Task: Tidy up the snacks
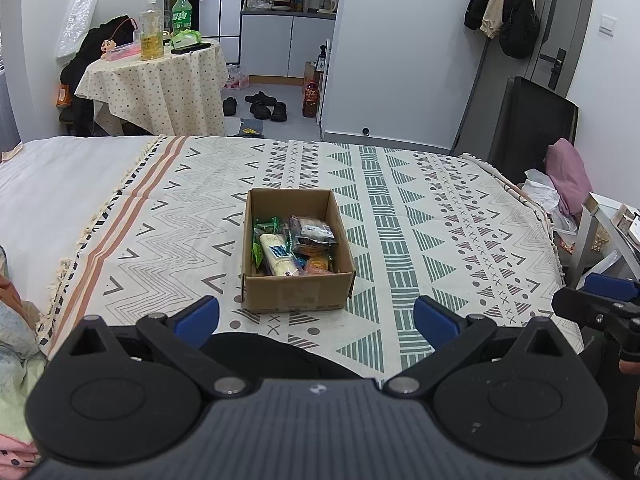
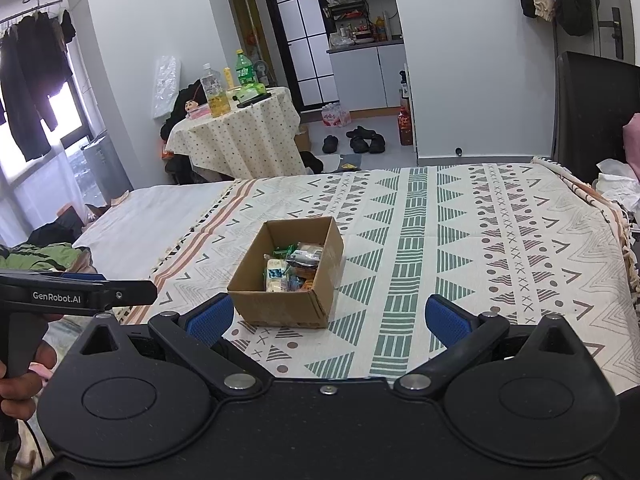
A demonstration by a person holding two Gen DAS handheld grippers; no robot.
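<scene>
While both blue-padded tongs, left (image 1: 316,314) and right (image 2: 329,316), gape wide and empty, the wrapped snacks (image 1: 292,246) sit inside the open brown cardboard box (image 1: 294,294) on the patterned bed (image 1: 420,216); sorting looks finished or pending.

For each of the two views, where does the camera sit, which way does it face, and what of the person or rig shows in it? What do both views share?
Left wrist: sits on the left gripper, open, facing across the patterned blanket straight at the cardboard box; the right gripper's tip shows at the right edge.
Right wrist: sits on the right gripper, open, facing the same box from further right; the left gripper and the hand holding it show at left.
Shared: box of snacks, blanket, clothed round table, shoes.
</scene>
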